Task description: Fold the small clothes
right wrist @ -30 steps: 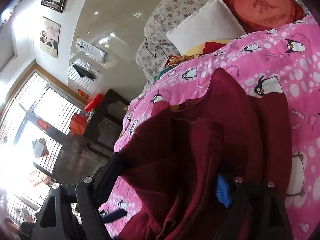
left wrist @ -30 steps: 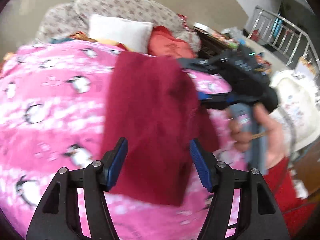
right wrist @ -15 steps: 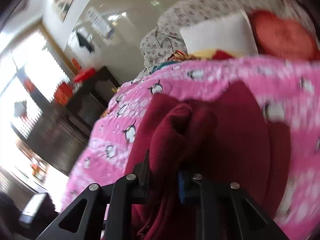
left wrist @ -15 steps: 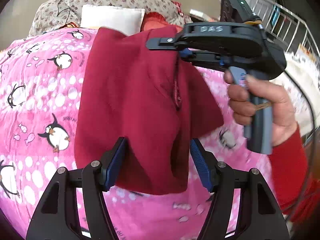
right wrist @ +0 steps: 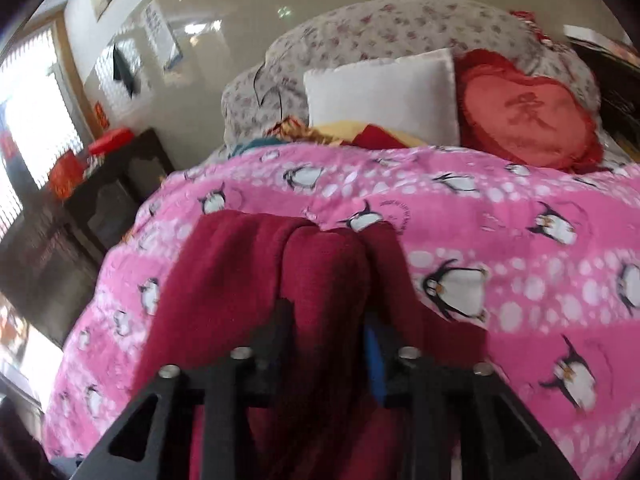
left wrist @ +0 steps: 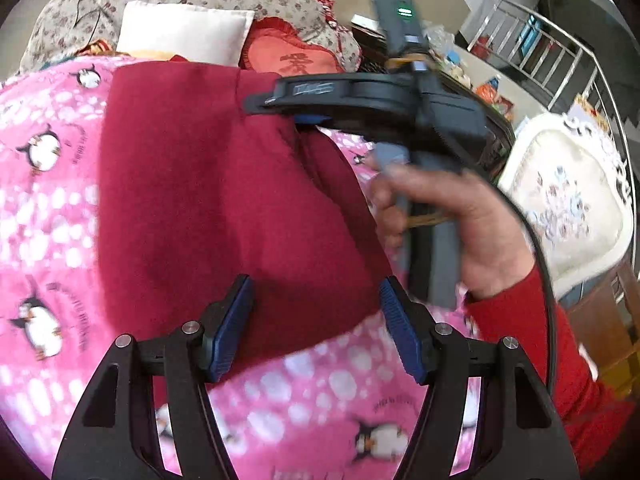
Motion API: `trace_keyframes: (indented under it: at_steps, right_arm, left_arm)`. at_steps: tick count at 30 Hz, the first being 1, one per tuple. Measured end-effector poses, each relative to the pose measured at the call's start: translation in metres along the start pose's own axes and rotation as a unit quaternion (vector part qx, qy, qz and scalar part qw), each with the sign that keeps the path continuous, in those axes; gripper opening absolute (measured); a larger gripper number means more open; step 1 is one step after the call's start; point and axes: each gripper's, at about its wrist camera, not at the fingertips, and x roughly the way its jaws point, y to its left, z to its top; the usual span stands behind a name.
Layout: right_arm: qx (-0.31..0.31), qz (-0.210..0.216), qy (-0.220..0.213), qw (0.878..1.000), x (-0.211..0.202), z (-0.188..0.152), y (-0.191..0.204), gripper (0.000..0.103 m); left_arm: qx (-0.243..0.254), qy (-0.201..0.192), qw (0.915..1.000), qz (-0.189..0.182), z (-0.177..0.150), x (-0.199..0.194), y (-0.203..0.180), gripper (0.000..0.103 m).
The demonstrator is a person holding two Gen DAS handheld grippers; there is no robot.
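- Where the pink penguin blanket (right wrist: pixel 500 236) covers the bed, a white pillow (right wrist: pixel 384 96) leans behind.
- Red cloth (left wrist: pixel 224 200) lies there.
- Left gripper (left wrist: pixel 316 328) gapes wide, empty.
- Right gripper (right wrist: pixel 332 336) is opening, cloth bunched between.

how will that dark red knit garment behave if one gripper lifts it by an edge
Probably floppy: the dark red knit garment already bunches between the right gripper, whose jaws are opening. Likely light, since it drapes softly over the pink penguin blanket. The fuzzy knit should grip rather than slip, though loose layers may unfold and sag.
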Motion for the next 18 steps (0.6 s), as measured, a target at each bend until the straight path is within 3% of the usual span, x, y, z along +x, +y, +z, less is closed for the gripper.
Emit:
trace_keyframes:
  at_steps: [3, 4, 5, 10, 14, 15, 16, 17, 18]
  right_arm:
    - [0.008, 0.014, -0.028, 0.999, -0.046, -0.008, 0.007, 0.058]
    - [0.005, 0.027, -0.031, 0.999, -0.059, -0.014, 0.011, 0.068]
    - [-0.002, 0.037, -0.022, 0.999, -0.067, -0.023, 0.016, 0.071]
    - [0.001, 0.052, 0.04, 0.998, -0.052, -0.059, 0.031, 0.071]
    - [0.009, 0.033, 0.047, 0.998, -0.03, -0.067, 0.032, 0.071]
    - [0.017, 0.033, 0.043, 0.998, -0.029, -0.068, 0.032, 0.07]
    - [0.024, 0.045, 0.035, 0.998, -0.029, -0.069, 0.033, 0.048]
    - [0.019, 0.056, 0.037, 0.998, -0.028, -0.069, 0.036, 0.034]
    - [0.011, 0.059, 0.036, 0.998, -0.028, -0.069, 0.038, 0.032]
  left_arm:
    - [0.021, -0.016, 0.999, 0.035, -0.005, -0.023, 0.006, 0.065]
    - [0.025, -0.022, 0.9981, 0.051, -0.011, -0.033, 0.007, 0.065]
    - [0.026, -0.028, 0.9974, 0.062, -0.013, -0.037, 0.01, 0.065]
    - [-0.033, -0.042, 0.9952, 0.082, -0.018, -0.038, 0.048, 0.065]
    - [-0.046, -0.024, 0.9948, 0.087, -0.021, -0.023, 0.055, 0.065]
    - [-0.046, -0.022, 0.9948, 0.088, -0.026, -0.023, 0.051, 0.065]
    - [-0.046, -0.021, 0.9947, 0.089, -0.026, -0.021, 0.051, 0.065]
    - [-0.047, -0.02, 0.9946, 0.091, -0.025, -0.021, 0.048, 0.065]
    - [-0.049, -0.019, 0.9943, 0.093, -0.023, -0.02, 0.045, 0.065]
